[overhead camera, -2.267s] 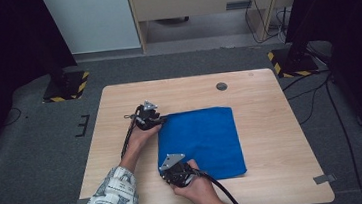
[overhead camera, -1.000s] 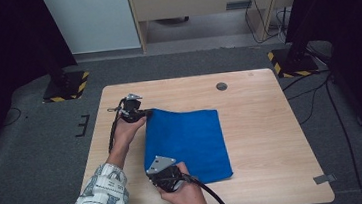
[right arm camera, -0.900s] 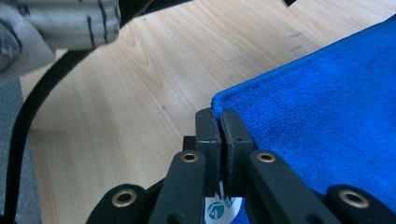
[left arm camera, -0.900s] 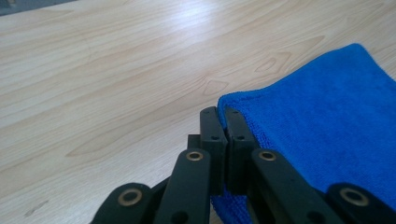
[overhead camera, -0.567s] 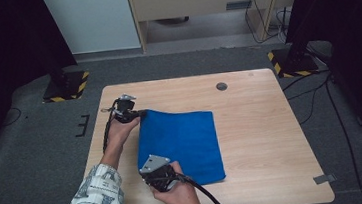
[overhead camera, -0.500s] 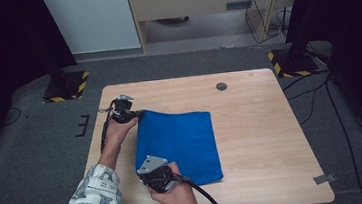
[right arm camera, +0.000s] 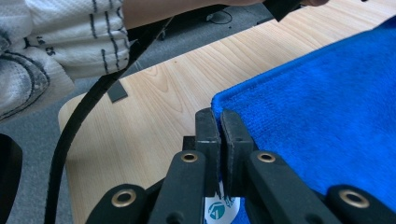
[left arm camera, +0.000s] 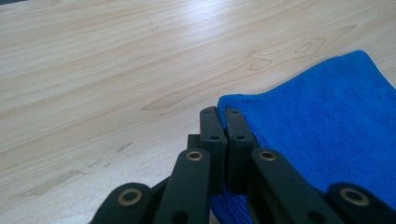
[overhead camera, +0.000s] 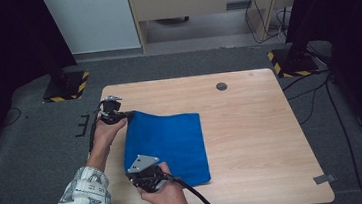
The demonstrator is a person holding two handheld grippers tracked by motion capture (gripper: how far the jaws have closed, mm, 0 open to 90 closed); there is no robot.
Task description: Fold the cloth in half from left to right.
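Your wooden table (overhead camera: 251, 125) carries one blue cloth (overhead camera: 172, 140), spread flat on its left half, with its left edge running from the far-left corner by your left hand down to the near corner by your right. A small dark round disc (overhead camera: 221, 86) sits on the table's far side, well apart from the cloth.

Your left gripper (overhead camera: 112, 111) is at the cloth's far-left corner; in the left gripper view its jaws are clenched together on the blue cloth's (left arm camera: 322, 135) corner, the fabric pinched between the pads. Your right gripper (overhead camera: 143, 173) is at the cloth's near-left corner, grey plate on top, cable trailing toward you. In the right gripper view its jaws are likewise clamped on the edge of the blue cloth (right arm camera: 327, 112), and a small white label (right arm camera: 222, 209) shows just below the pads
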